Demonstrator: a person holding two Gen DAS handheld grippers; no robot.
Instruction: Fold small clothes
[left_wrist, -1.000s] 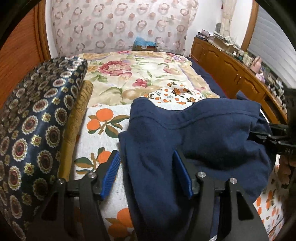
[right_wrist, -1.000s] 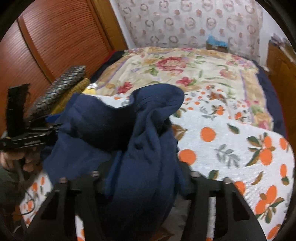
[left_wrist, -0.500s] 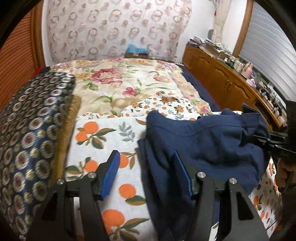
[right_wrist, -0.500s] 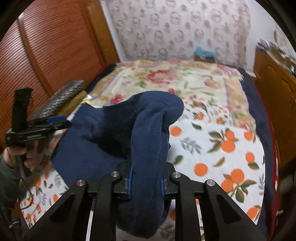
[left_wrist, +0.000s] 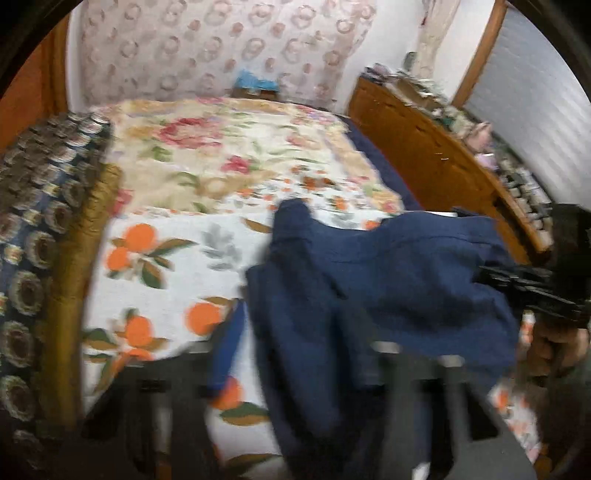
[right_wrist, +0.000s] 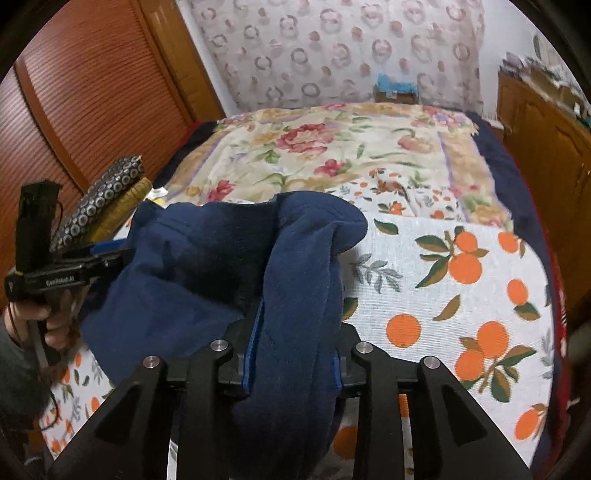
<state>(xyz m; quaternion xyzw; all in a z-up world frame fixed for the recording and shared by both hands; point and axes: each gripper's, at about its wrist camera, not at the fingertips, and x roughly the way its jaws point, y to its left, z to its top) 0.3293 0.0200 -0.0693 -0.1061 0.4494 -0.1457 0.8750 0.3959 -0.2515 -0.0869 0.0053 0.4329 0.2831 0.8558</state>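
Bed: orange-print sheet over floral quilt; patterned curtain behind. My right view alone shows the slatted wooden door; my left view alone, the cluttered sideboard. Navy garment: lifted above the sheet, bunched between my right gripper, pinching it. My left gripper, just narrowing, blurred; grip uncertain.

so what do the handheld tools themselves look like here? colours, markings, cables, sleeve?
Both are black plastic with angular linkage arms and silver pivot bolts. The right tool has blue pads lining its fingers. The left tool also shows a blue pad, white lettering too small to read along its body, a black upright block on top, and a thin dark cable hanging by the grip. The sleeve is dark grey-green.
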